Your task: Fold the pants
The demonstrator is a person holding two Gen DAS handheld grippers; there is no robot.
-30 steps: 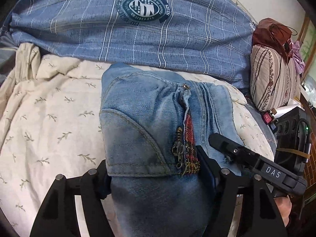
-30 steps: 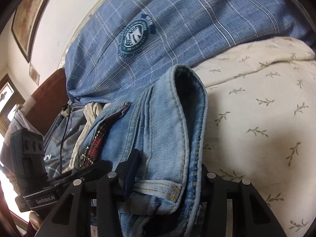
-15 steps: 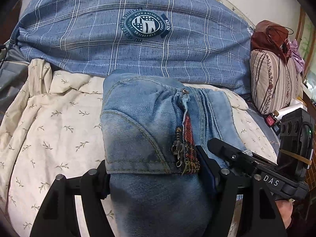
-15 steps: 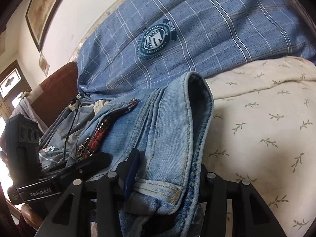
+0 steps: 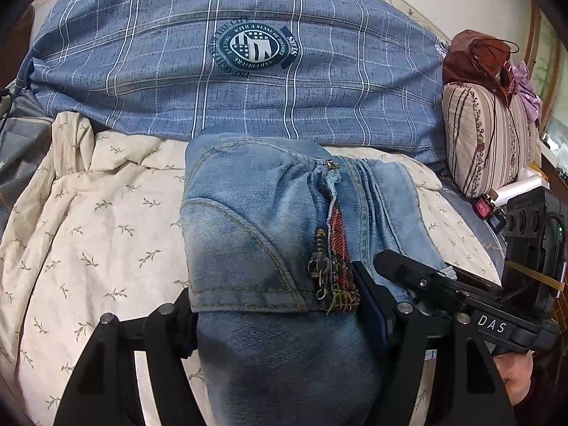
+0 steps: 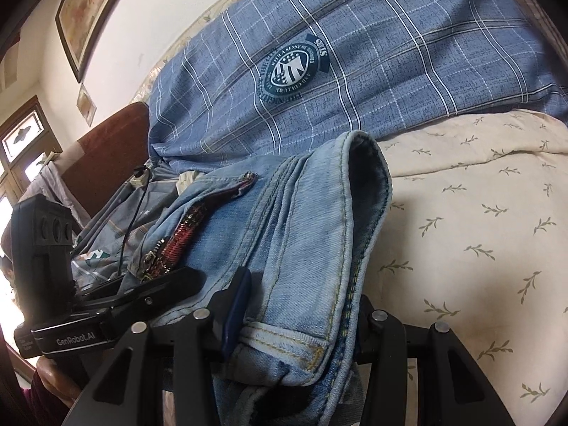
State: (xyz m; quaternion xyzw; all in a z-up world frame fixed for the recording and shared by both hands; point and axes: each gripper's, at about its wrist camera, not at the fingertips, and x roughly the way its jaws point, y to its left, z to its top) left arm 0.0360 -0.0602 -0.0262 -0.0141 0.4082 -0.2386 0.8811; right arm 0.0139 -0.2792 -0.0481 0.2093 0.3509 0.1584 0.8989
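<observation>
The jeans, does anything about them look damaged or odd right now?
Yes. The jeans have an open fly: the zipper hangs loose beside frayed red plaid lining. Both the left gripper and right gripper clamp bunched denim.

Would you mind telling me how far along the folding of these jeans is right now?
Mid-job. Done: nothing looks finished; no neat fold shows. In hand: the left gripper and the right gripper each clamp the jeans, bunched, zipper open, above the floral sheet. Left: lay them flat and fold.
</observation>
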